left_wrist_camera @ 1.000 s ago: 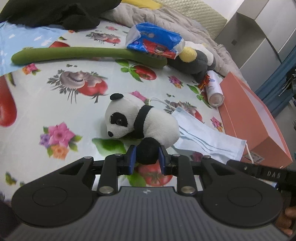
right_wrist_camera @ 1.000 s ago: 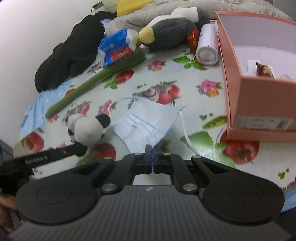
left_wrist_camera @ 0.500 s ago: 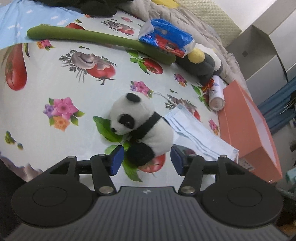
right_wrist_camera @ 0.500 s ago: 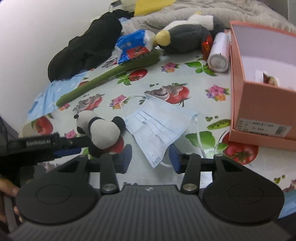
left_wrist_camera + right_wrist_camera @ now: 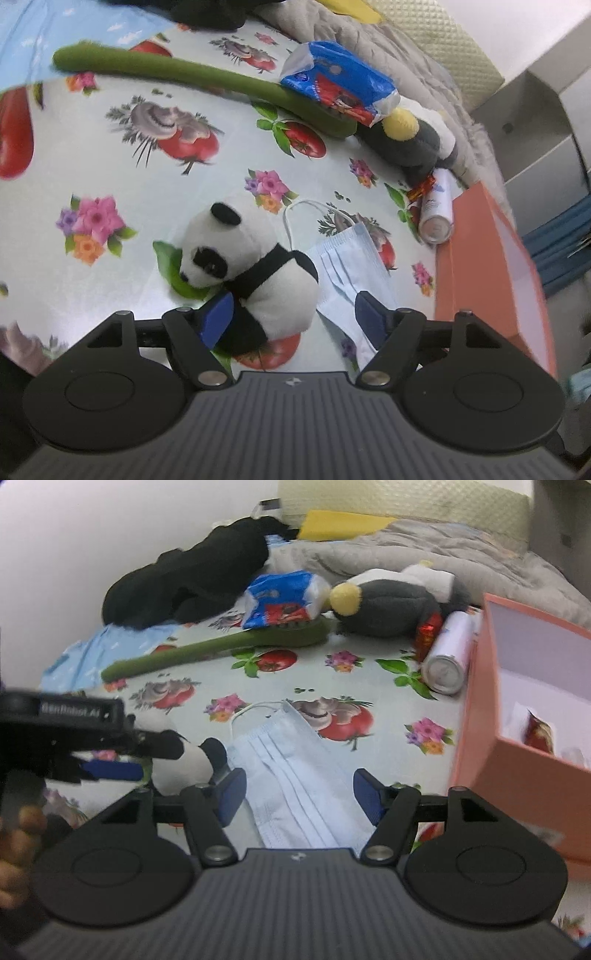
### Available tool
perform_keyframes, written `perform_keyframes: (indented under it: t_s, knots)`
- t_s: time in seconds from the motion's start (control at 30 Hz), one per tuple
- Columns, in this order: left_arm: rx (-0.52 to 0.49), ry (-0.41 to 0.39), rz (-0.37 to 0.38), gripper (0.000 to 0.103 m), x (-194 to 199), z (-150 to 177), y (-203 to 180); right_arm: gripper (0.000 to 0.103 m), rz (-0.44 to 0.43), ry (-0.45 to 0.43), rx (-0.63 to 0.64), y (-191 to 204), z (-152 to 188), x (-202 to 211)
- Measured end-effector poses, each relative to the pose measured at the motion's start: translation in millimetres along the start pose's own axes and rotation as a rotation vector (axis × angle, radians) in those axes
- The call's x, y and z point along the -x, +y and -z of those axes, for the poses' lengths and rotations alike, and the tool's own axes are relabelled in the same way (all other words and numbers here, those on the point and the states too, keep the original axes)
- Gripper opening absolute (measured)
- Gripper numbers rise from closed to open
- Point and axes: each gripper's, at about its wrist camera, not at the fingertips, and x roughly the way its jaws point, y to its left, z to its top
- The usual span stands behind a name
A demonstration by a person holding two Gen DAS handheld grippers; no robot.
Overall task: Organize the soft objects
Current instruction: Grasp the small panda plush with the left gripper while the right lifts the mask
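Both claws stand apart and are opening as I watch; the left gripper (image 5: 291, 314) has the panda toy (image 5: 255, 273) lying between its blue pads, the left-hand pad just beside the toy's black leg, the other pad clear of it, so nothing is clamped; the right gripper (image 5: 299, 792) spreads over the pale blue face mask (image 5: 291, 771), whose pleated body runs between its pads without either pressing on it. All of it lies on a bed covered by a flowered tablecloth (image 5: 110, 177) printed with tomatoes and mushrooms; the panda sits near the front edge, on its side, head towards the left, and the mask lies just beside it on the right, one ear loop curling past the panda's back. Farther back a long green plush stem (image 5: 177, 72) stretches across the cloth, a blue and red packet (image 5: 340, 88) resting on its thick end; a grey penguin toy (image 5: 391, 602) with a yellow beak lies next to that. A white spray can (image 5: 448, 653) lies against the pink box (image 5: 517, 768) at the right edge; a black garment (image 5: 184, 587) is heaped by the wall at the back left corner, a grey blanket (image 5: 424, 550) behind.
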Motion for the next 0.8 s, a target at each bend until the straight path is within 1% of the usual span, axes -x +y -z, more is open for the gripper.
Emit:
perform_keyframes:
  t_s: [0.07, 0.13, 0.27, 0.4, 0.43, 0.6, 0.67, 0.73, 0.8]
  knots:
    - [0.003, 0.011, -0.023, 0.079, -5.2, -1.7, -2.5, 0.067, -0.015, 0.000, 0.037, 0.5, 0.1, -9.4]
    - [0.020, 0.015, -0.026, 0.079, -9.4, -2.7, -3.5, 0.067, -0.024, 0.004, 0.072, 1.0, 0.7, -20.9]
    - [0.033, 0.023, -0.063, 0.079, -17.6, -3.7, -7.2, 0.067, -0.024, 0.040, 0.120, 2.7, 1.7, -46.7]
    - [0.059, 0.034, -0.090, 0.079, -26.3, -5.7, -6.9, 0.067, -0.019, 0.098, 0.135, 4.1, 6.3, -67.2]
    - [0.059, 0.036, -0.095, 0.079, -28.3, -5.9, -7.1, 0.067, -0.029, 0.111, 0.135, 3.9, 8.1, -70.8]
    - [0.059, 0.045, -0.113, 0.079, -36.6, -6.9, -8.2, 0.066, -0.048, 0.104, 0.116, 0.6, 15.5, -72.8]
    - [0.059, 0.050, -0.118, 0.079, -39.7, -7.6, -7.6, 0.063, -0.045, 0.103, 0.126, 1.6, 16.8, -72.6]
    - [0.056, 0.051, -0.121, 0.079, -41.8, -8.3, -7.5, 0.054, -0.041, 0.106, 0.130, 2.8, 17.4, -71.9]
    - [0.040, 0.052, -0.128, 0.079, -43.5, -9.7, -8.8, 0.052, -0.023, 0.112, 0.137, 3.5, 17.0, -72.4]
